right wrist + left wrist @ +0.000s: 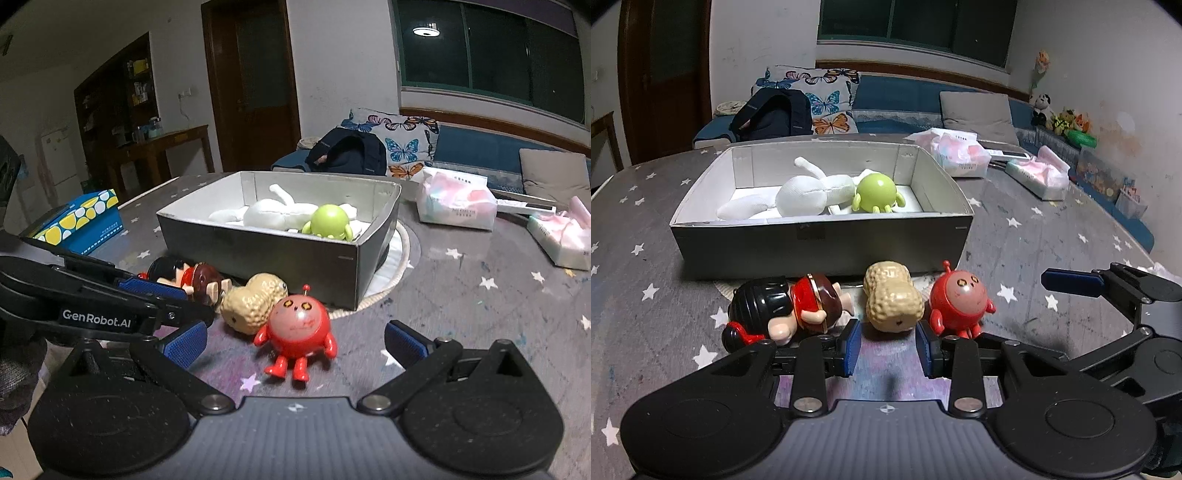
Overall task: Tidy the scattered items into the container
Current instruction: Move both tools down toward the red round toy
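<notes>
A grey open box [820, 243] [258, 243] holds a white plush toy [801, 195] [273, 216] and a green round toy [876, 192] [330, 221]. In front of it lie a black-haired boy figure [783, 310] [184, 275], a peanut toy [892, 301] [253, 304] and a red round toy [958, 301] [298, 326]. My left gripper [888, 349] is open, its blue pads just short of the peanut's near end. My right gripper [295, 345] is open wide, with the red toy standing between its fingers.
The table has a grey star-patterned cloth [1052, 236]. Tissue packs [960, 151] [456, 203] lie at the back right. A blue and yellow box [79, 221] sits at the left. A sofa with a backpack [772, 114] is behind the table.
</notes>
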`<state>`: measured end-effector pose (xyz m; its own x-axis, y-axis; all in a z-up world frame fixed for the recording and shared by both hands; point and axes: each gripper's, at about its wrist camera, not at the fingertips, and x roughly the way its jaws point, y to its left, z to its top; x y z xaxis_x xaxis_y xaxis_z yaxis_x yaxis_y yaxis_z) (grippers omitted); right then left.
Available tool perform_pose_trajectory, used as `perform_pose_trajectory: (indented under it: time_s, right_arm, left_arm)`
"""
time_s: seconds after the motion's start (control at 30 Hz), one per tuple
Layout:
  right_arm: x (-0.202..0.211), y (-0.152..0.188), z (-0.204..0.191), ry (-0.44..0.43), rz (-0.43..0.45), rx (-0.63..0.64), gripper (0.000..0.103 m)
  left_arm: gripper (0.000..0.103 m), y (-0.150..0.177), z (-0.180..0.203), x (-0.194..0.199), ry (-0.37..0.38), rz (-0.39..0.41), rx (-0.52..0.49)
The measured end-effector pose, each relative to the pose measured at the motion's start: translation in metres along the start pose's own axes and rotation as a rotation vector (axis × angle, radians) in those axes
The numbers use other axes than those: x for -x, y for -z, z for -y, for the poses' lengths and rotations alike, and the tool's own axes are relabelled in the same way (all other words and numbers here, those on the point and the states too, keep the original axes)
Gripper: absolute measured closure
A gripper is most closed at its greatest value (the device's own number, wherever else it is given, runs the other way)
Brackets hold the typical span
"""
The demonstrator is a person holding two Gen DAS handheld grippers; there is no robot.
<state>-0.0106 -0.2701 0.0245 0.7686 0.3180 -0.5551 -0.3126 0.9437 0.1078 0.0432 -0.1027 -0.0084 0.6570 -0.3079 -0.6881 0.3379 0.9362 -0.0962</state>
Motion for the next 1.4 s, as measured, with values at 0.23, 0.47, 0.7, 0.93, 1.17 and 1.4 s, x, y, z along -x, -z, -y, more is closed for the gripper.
perform_pose_trajectory:
  time_s: [0.23, 0.47, 0.7, 0.93, 1.17, 1.4]
  right_arm:
    - [0.001, 0.004, -0.005, 0.005, -0.005, 0.010, 0.000]
    - [0.001, 0.006, -0.007, 0.024, -0.004, 0.015, 0.000]
    - [0.000, 0.007, -0.004, 0.038, -0.012, -0.001, 0.000]
    - [-0.002, 0.009, -0.005, 0.038, -0.025, -0.001, 0.000]
    - [-0.007, 0.012, 0.000, 0.043, -0.041, -0.020, 0.006]
    - [-0.012, 0.014, 0.005, 0.052, -0.059, -0.029, 0.010]
  left_arm:
    - [0.069, 0.005, 0.004, 0.001, -0.020, 0.002, -0.025]
    - [0.069, 0.006, 0.003, 0.000, -0.024, 0.000, -0.021]
    - [0.069, 0.009, -0.004, -0.001, -0.027, -0.005, -0.005]
    - [0.069, 0.011, -0.009, -0.001, -0.023, -0.007, 0.013]
    - [0.069, 0.010, -0.009, -0.001, 0.008, -0.003, 0.019]
    - [0.069, 0.004, -0.004, -0.004, 0.062, 0.003, 0.030]
